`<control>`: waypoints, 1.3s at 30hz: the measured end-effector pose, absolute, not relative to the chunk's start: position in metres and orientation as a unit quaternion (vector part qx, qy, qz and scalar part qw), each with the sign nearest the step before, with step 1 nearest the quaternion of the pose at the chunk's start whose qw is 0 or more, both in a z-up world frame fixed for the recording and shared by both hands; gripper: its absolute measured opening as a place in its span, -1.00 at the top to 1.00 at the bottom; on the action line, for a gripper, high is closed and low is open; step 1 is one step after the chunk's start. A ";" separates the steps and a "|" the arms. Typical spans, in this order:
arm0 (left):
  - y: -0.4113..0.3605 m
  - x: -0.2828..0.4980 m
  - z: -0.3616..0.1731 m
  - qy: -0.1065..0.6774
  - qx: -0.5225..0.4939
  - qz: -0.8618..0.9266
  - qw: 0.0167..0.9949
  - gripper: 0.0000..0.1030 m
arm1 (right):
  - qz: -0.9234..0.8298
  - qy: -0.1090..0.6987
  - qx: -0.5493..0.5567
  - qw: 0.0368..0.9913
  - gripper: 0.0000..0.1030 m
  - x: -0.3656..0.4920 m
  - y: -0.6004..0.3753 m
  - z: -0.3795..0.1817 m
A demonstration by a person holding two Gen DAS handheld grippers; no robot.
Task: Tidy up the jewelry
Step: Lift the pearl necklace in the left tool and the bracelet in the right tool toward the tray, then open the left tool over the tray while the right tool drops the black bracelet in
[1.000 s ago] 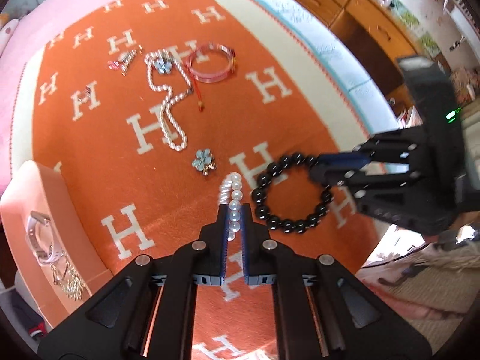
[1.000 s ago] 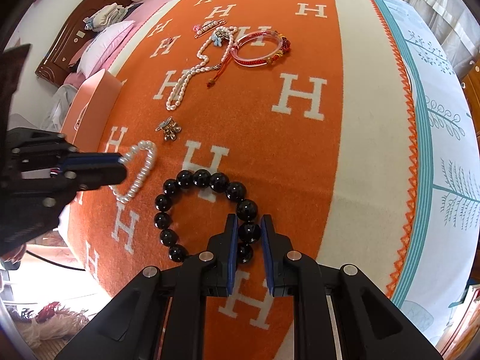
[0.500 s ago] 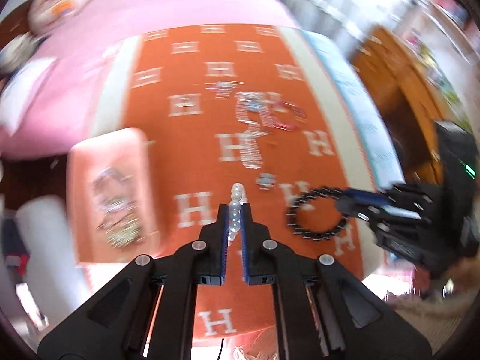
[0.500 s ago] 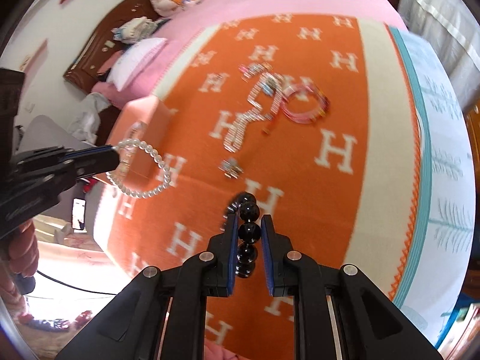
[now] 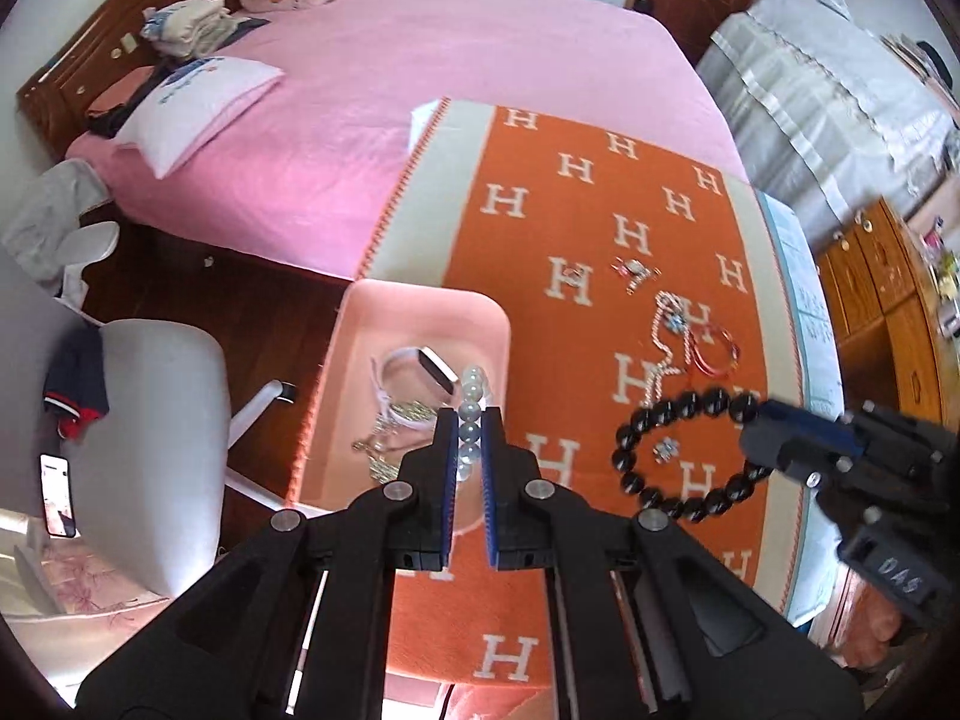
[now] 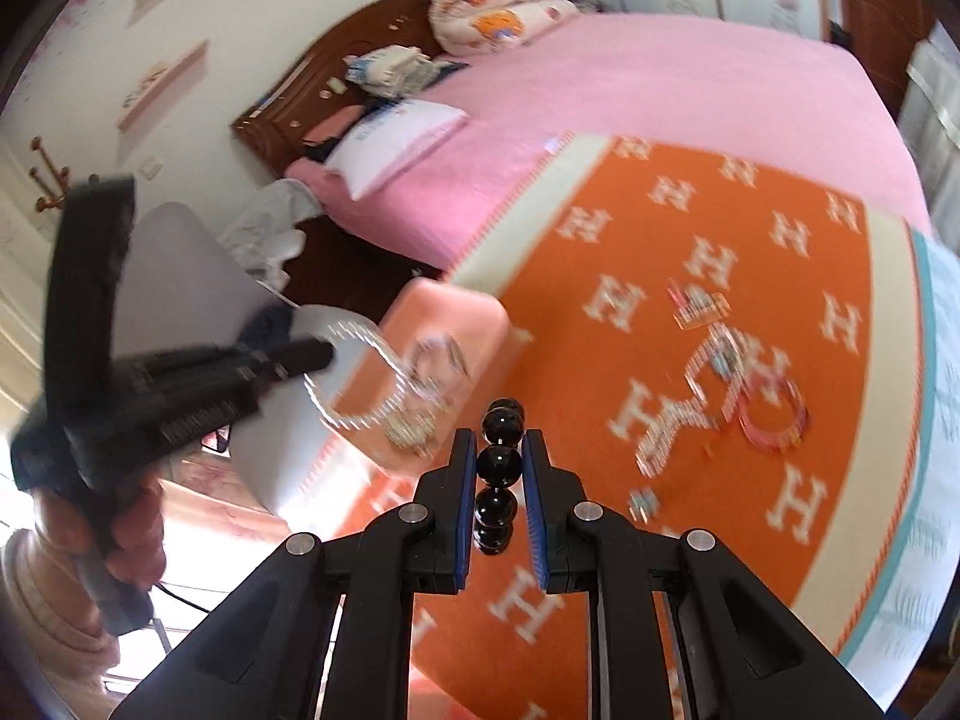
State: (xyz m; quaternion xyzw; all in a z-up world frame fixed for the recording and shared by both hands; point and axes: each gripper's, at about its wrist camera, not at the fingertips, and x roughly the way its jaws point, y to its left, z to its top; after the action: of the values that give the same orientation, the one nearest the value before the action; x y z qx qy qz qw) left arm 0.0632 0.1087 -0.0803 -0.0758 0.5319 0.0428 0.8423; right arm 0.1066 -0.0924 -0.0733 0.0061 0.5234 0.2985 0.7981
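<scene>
Jewelry is being moved off the orange blanket (image 5: 600, 360) toward the pink tray (image 5: 360, 360) at its edge, which already holds a watch and chains. Both bracelets, flat on the blanket a second ago, now hang in the air: the black bead bracelet (image 5: 684, 456) clamped in the right gripper (image 6: 499, 480), the pearl bracelet (image 5: 471, 420) pinched in the left gripper (image 5: 468, 450) directly over the tray. The pearls look ready to drop. A pearl necklace (image 5: 663, 354), red bangle (image 5: 714, 351) and small charms still wait on the blanket.

I'm in a home bedroom: a pink-covered bed (image 5: 450, 120) fills mid-frame, pillow (image 5: 198, 102) and wooden headboard (image 5: 114, 42) upper left.
</scene>
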 end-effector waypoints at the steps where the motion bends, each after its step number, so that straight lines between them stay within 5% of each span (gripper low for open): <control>1: 0.112 0.063 -0.081 0.531 -0.079 0.045 0.843 0.90 | 0.304 0.520 0.004 0.799 0.71 0.111 -0.084 -0.068; 11: 0.150 0.072 -0.123 0.540 -0.139 0.067 0.827 0.90 | 0.346 0.532 0.007 0.773 0.71 0.168 0.004 -0.057; 34: 0.182 0.056 -0.206 0.582 -0.185 0.088 0.787 0.88 | 0.357 0.597 -0.061 0.716 0.69 0.214 0.125 -0.170; 37: 0.178 0.057 -0.209 0.588 -0.182 0.078 0.784 0.58 | 0.328 0.605 -0.096 0.720 0.42 0.218 0.121 -0.191; 39: 0.173 0.059 -0.210 0.589 -0.178 0.071 0.785 0.07 | 0.312 0.600 -0.109 0.729 0.23 0.218 0.116 -0.198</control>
State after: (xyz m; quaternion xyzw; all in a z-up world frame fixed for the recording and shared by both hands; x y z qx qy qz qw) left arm 0.0588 0.1727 -0.2098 -0.1779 0.5888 0.0707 0.7853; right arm 0.2182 0.1157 -0.1975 -0.1087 0.5998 0.3115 0.7290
